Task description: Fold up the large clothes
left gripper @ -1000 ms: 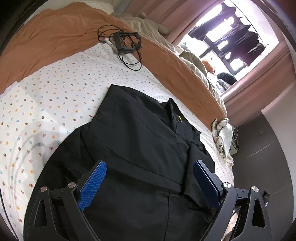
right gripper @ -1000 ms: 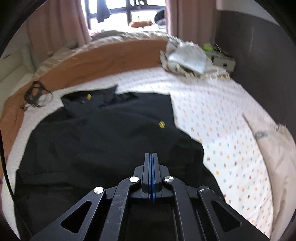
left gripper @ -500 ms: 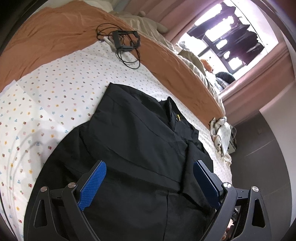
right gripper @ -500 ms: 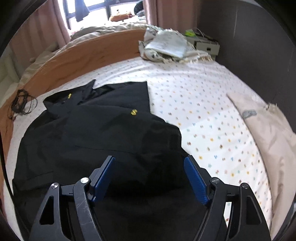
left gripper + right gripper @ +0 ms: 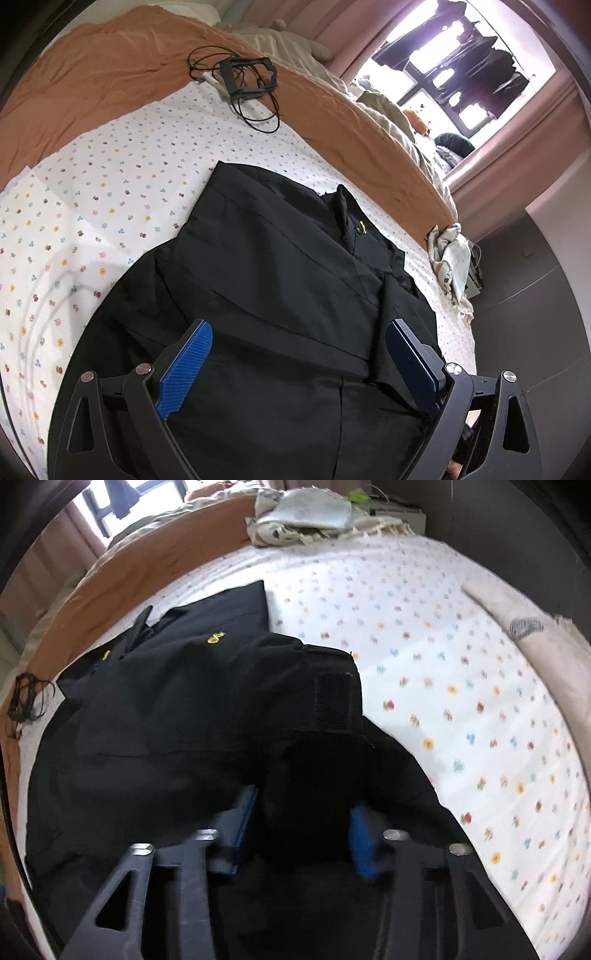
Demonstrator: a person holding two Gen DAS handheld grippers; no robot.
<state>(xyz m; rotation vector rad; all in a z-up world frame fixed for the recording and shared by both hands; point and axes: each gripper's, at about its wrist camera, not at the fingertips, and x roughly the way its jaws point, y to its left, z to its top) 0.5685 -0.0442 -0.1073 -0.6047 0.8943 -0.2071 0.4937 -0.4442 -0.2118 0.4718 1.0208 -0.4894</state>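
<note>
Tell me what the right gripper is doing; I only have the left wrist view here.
Observer: The right gripper is low over the black jacket, with its blue pads apart and a bulge of the cloth between them.
Operator: Is anything lying to the right of the jacket?
Observer: Yes, a beige garment lies on the dotted sheet, apart from the jacket, by the dark wall.

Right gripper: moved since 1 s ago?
Yes. Right gripper went forward and right over the jacket; the towel pile slid left. Jaws were shut, now open.
</note>
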